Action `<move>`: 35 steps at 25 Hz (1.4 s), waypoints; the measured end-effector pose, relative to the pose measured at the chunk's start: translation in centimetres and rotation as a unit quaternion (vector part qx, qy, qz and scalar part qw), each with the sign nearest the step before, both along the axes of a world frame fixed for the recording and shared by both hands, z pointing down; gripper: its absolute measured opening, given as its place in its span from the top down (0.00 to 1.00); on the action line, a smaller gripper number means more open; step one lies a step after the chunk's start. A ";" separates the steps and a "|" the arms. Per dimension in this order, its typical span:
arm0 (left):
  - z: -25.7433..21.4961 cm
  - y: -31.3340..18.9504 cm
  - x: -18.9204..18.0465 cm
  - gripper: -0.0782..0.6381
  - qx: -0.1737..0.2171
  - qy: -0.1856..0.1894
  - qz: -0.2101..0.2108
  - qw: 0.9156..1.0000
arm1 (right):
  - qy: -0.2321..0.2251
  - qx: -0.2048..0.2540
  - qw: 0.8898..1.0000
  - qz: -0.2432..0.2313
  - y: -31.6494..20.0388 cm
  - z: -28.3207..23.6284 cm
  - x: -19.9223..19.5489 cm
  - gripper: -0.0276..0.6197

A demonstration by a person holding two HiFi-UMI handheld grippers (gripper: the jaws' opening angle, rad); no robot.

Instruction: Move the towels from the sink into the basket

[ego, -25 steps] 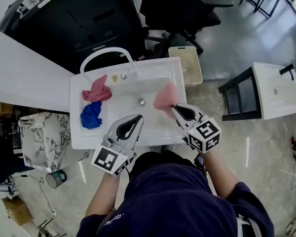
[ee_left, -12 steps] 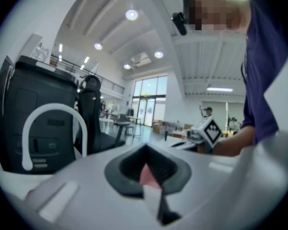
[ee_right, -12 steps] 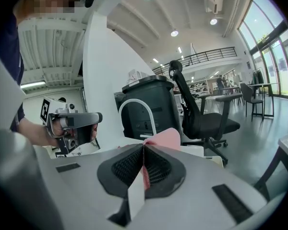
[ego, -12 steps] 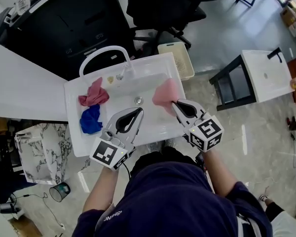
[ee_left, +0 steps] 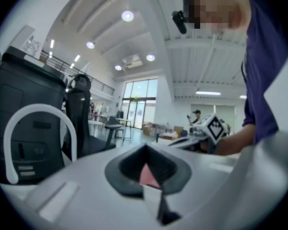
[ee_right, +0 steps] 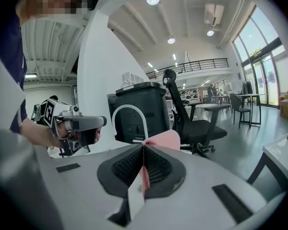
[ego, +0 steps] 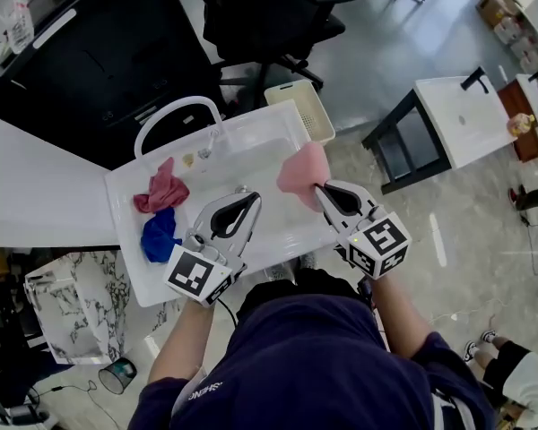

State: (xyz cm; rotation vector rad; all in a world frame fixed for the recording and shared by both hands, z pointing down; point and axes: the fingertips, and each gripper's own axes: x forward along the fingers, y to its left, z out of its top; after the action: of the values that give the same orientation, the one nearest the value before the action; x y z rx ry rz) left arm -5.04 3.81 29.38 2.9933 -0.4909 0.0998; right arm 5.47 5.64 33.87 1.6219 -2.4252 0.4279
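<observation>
Towels: pink one in my grip, two lying in the sink
Head view: my right gripper [ego: 321, 186] is clamped on the pink towel [ego: 300, 173] above the right side of the sink [ego: 262, 155]; red towel [ego: 160, 191] and blue towel [ego: 160, 237] lie at its left end, basket [ego: 302, 106] on the floor beyond; left gripper [ego: 251, 201] hovers over the basin. Left gripper view: jaws together, a pink wedge at the seam that I cannot identify. Right gripper view: pink cloth pinched between closed jaws
</observation>
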 end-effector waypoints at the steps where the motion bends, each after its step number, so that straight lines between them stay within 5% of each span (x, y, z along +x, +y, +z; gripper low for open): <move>1: -0.1 -0.1 0.2 0.89 0.002 0.001 0.003 1.000 | 0.000 0.002 1.000 0.004 -0.1 -0.2 0.3 0.94; 18: -1.0 -4.2 3.1 0.89 0.019 -0.001 -0.014 1.000 | -0.017 0.016 1.000 0.013 -4.7 -1.0 5.4 0.94; 35: 3.0 -10.4 14.4 0.89 -0.029 -0.050 -0.095 0.994 | -0.048 -0.022 0.996 -0.069 -14.3 3.4 16.8 0.94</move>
State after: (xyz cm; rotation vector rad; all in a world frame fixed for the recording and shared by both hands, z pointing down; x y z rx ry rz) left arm 9.38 -6.60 32.35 2.8777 -0.7662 0.2448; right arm 22.26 -8.64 37.26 1.4369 -2.5581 0.5421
